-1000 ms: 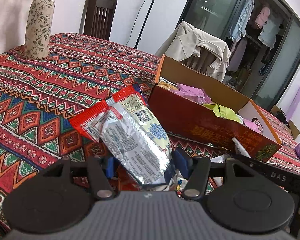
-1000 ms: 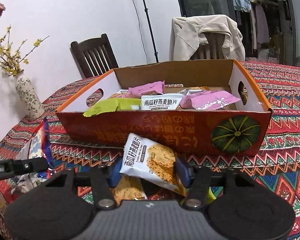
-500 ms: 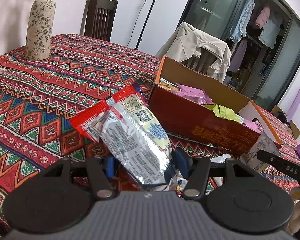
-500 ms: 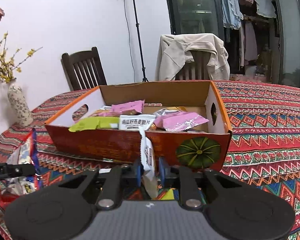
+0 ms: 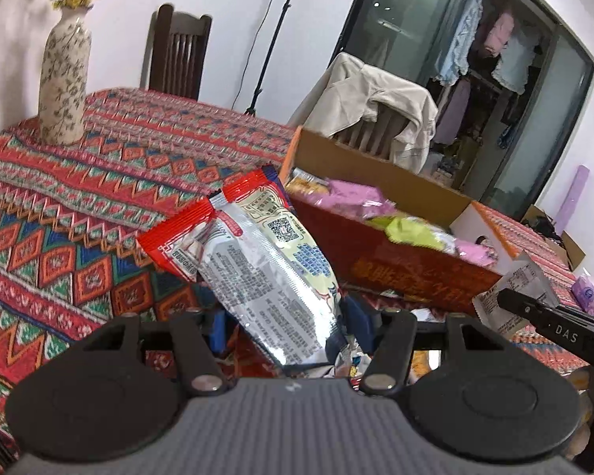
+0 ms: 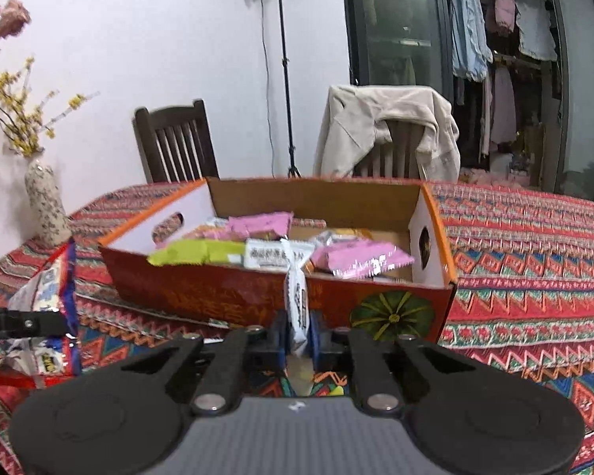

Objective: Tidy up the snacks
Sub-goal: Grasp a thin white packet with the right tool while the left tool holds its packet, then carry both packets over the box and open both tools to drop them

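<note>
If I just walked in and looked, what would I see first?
Probably the red cardboard box with a pumpkin picture, in the middle of the bright zigzag tablecloth, full of pink and green snack packets. In front of it, the right gripper pinches a thin white snack packet edge-on, and the left gripper holds a big red and silver snack bag. A flowered vase stands at the far left corner.

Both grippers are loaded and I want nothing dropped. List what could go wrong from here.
1. The right gripper pinches the white snack packet on edge by a thin strip; it may slip before clearing the box's front wall.
2. The left gripper grips only the lower end of the long red and silver bag, so the top could flop or catch the box corner.
3. The box is already heaped with packets; more could slide over the wall.
</note>
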The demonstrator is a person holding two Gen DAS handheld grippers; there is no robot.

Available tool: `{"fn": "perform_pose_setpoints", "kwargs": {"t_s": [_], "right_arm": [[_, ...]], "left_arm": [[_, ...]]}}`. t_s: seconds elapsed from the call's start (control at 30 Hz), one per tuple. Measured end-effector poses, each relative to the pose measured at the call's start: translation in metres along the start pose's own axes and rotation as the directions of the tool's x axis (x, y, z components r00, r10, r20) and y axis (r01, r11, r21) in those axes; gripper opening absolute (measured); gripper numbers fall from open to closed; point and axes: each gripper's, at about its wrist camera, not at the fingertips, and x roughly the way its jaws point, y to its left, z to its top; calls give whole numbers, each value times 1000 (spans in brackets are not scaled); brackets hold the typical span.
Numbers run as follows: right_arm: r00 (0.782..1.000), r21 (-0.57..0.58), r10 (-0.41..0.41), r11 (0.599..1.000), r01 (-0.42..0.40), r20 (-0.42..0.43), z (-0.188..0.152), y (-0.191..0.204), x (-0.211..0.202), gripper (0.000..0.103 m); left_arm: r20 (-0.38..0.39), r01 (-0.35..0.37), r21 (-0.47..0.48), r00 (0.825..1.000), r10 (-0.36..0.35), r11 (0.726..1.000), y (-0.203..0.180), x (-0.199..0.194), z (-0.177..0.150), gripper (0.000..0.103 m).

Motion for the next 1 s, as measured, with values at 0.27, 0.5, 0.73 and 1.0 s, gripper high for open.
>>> {"fn": "perform_pose_setpoints", "kwargs": {"t_s": [0.27,0.5,0.73,1.0], "right_arm": [[994,-1,10,1000,-10,109,32,-5,-21,11],[989,33,-5,999,0,149,59,-13,-6,11],[988,78,-30,997,18,154,75,-19,25,11],[986,103,-67,993,51,156,76,-28,57,11]], "left_arm": [[89,-4,97,996,-5,995,-37,-16,33,60],[147,9,146,989,-31,989,-74,-6,68,60],[164,4,157,986,-30,988,-104,24,89,60],[181,-31,145,984,5,989,-120,64,96,60]]}}
